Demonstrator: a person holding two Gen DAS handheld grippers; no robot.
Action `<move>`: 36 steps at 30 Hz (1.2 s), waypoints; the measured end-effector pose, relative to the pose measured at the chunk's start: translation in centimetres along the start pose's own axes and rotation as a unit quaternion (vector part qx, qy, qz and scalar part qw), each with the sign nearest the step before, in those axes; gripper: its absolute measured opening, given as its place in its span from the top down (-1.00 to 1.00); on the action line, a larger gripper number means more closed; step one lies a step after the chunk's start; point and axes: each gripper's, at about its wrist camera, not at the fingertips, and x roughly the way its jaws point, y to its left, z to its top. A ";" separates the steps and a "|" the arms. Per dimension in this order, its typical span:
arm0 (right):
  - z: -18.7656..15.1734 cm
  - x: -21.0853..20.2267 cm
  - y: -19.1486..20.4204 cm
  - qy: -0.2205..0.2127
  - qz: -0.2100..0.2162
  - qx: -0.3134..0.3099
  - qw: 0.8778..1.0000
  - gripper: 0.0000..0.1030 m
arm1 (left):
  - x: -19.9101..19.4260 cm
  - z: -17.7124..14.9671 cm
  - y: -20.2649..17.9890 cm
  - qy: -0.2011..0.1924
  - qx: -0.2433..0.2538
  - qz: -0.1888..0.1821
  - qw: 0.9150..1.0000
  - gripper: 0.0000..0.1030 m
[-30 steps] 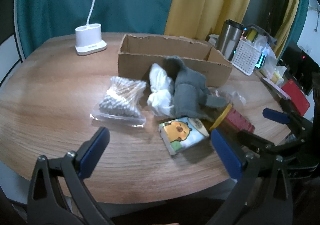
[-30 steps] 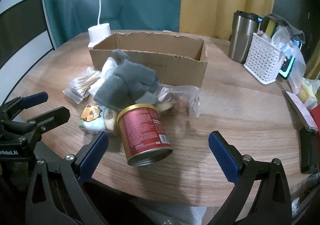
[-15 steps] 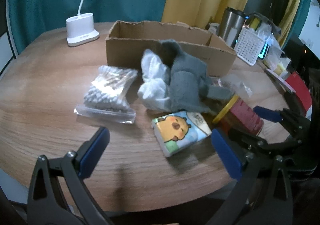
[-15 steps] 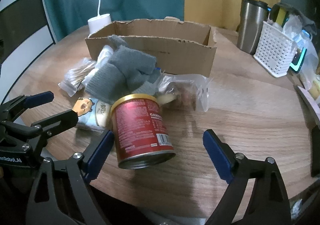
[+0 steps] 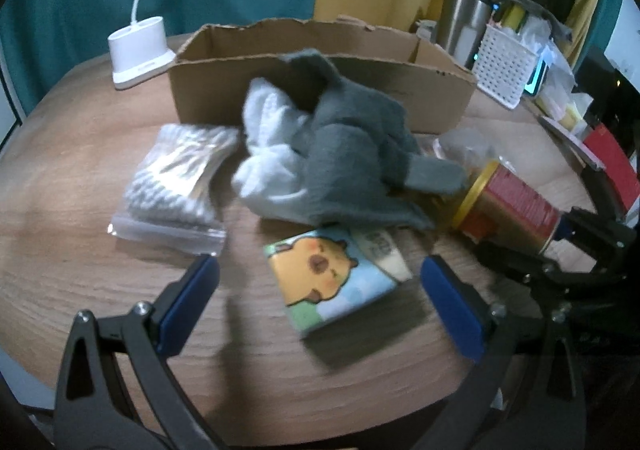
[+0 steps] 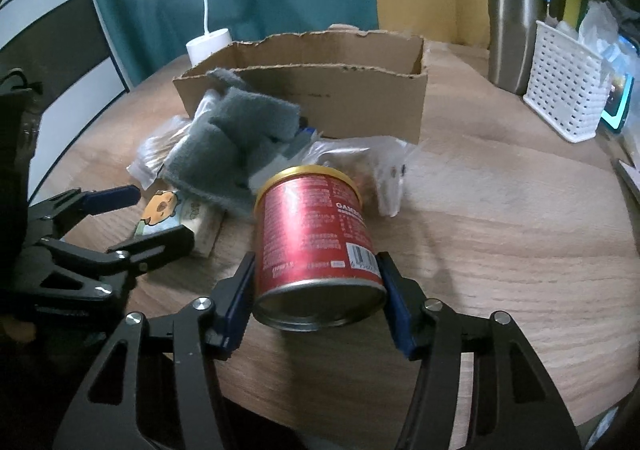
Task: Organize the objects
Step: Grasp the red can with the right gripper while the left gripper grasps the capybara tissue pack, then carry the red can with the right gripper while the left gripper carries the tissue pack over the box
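Note:
A red can (image 6: 316, 242) with a gold rim lies on its side on the wooden table; my right gripper (image 6: 316, 290) is shut on its bottom end. The can also shows in the left wrist view (image 5: 508, 209). My left gripper (image 5: 320, 302) is open, its pads on either side of a tissue pack (image 5: 336, 282) with a cartoon capybara. Behind it lie a grey cloth (image 5: 352, 157), a white cloth (image 5: 272, 137) and a bag of cotton swabs (image 5: 176, 181). An open cardboard box (image 5: 320, 61) stands beyond them.
A white lamp base (image 5: 140, 49) stands at the back left. A steel tumbler (image 6: 512, 33) and a white basket (image 6: 564, 85) stand at the back right. A clear plastic bag (image 6: 372, 165) lies behind the can. The table's front edge is close below both grippers.
Both grippers moved forward. My right gripper closed around the red can's bottom end. My left gripper came down over the tissue pack, still open.

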 end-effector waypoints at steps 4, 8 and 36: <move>0.0 -0.5 -1.0 -0.006 0.004 0.007 1.000 -0.17 | 0.6 0.3 -0.9 0.008 0.007 0.005 1.000 -0.97; 0.0 -0.5 -1.7 -0.007 0.008 0.012 1.000 -0.17 | 1.4 0.3 -1.5 0.022 0.012 0.012 1.000 -0.78; 2.6 -3.3 -1.7 -0.039 0.062 -0.033 0.997 -0.11 | -3.1 2.1 -2.8 -0.016 -0.002 0.049 0.999 -0.45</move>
